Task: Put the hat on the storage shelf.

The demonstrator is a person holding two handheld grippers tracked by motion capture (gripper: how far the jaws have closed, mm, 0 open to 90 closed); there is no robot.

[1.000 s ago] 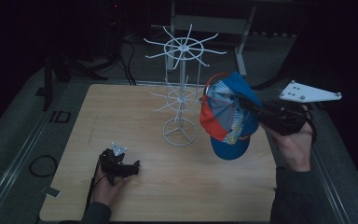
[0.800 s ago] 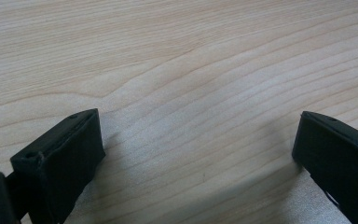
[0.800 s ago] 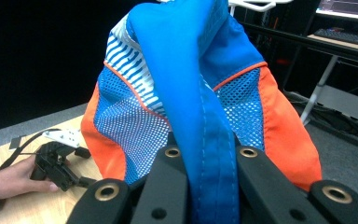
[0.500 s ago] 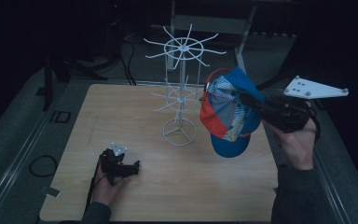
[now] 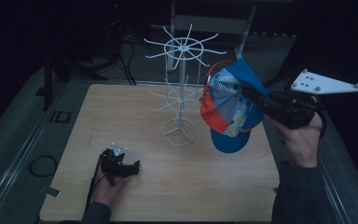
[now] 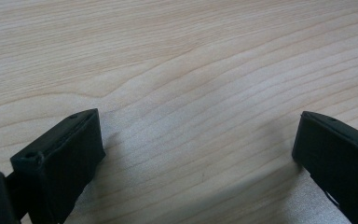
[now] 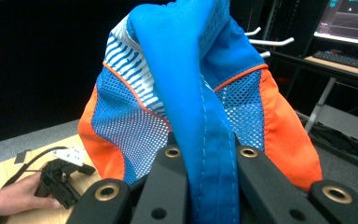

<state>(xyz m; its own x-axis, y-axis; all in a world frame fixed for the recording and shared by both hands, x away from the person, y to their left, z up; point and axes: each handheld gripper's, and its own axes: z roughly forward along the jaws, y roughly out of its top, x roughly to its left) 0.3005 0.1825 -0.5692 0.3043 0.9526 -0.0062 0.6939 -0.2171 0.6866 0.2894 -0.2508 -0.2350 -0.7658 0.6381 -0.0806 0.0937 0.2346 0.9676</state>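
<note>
High view: right claw [image 5: 254,95] pinching a blue and orange cap [image 5: 230,109], held in the air above the right side of the table [image 5: 135,196], brim hanging down toward the boards. White wire rack [image 5: 181,93] upright near the table's middle, just left of the cap; nearest upper prongs pointing toward the cap's crown, close but apart from it. Probable job: hanging the cap on a prong, so a leftward carry with the crown leading; cap's long axis near vertical, crown up, brim low. Right hand [image 5: 300,144] far nearer the rack than the left. Left claw [image 5: 131,168] resting low on the table's near left part, well apart from rack and cap.

Left gripper view: jaws spread wide, nothing between them, bare pale wood grain of the table beneath.

Right gripper view: jaws pressed together on a fold of the cap's blue fabric [image 7: 200,140], mesh and orange panels bulging out on both sides; two white prongs [image 7: 265,42] peeking past the cap's right edge; left claw [image 7: 63,179] lying on the table far below at lower left.

Surface and room: light wooden table, otherwise bare; dark surroundings, cables on the floor behind, a lit screen and keyboard at the far right.
</note>
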